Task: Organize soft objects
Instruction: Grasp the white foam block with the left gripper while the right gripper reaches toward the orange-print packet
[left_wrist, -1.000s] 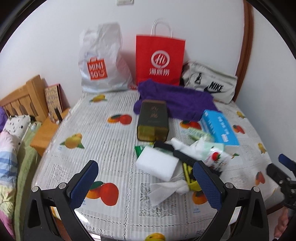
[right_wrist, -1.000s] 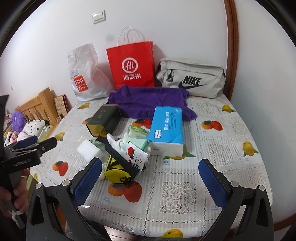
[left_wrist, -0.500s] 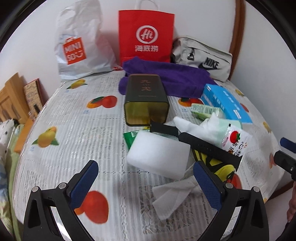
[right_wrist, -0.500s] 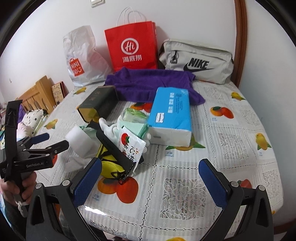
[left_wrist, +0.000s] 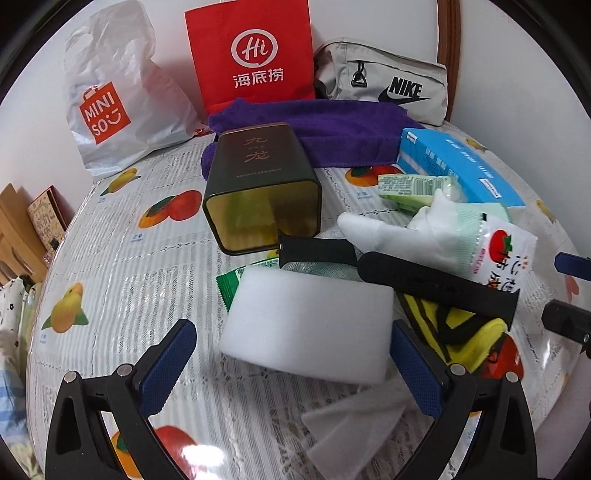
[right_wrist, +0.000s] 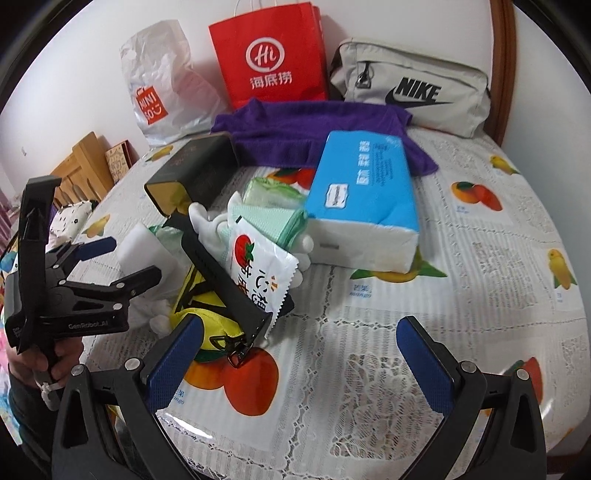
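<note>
A white foam sponge block (left_wrist: 310, 325) lies on the table just ahead of my open left gripper (left_wrist: 293, 354), between its blue pads. It also shows in the right wrist view (right_wrist: 138, 251), where the left gripper (right_wrist: 122, 258) flanks it. Behind it lie a dark tin (left_wrist: 258, 184), white gloves (left_wrist: 399, 229), a snack packet (left_wrist: 498, 254), a black strap (left_wrist: 436, 284), a yellow pouch (left_wrist: 461, 332) and crumpled tissue (left_wrist: 354, 421). My right gripper (right_wrist: 299, 350) is open and empty, near the table's front, right of the pile.
A blue tissue pack (right_wrist: 365, 199), a green wipes pack (left_wrist: 413, 184) and a purple towel (left_wrist: 332, 133) lie further back. A Miniso bag (left_wrist: 110, 99), red paper bag (left_wrist: 255, 55) and Nike bag (right_wrist: 410, 92) stand against the wall. A wooden bed frame (right_wrist: 85, 162) is left.
My left gripper has moved forward and down to the white sponge, which now sits between its open fingers. My right gripper has moved closer to the pile.
</note>
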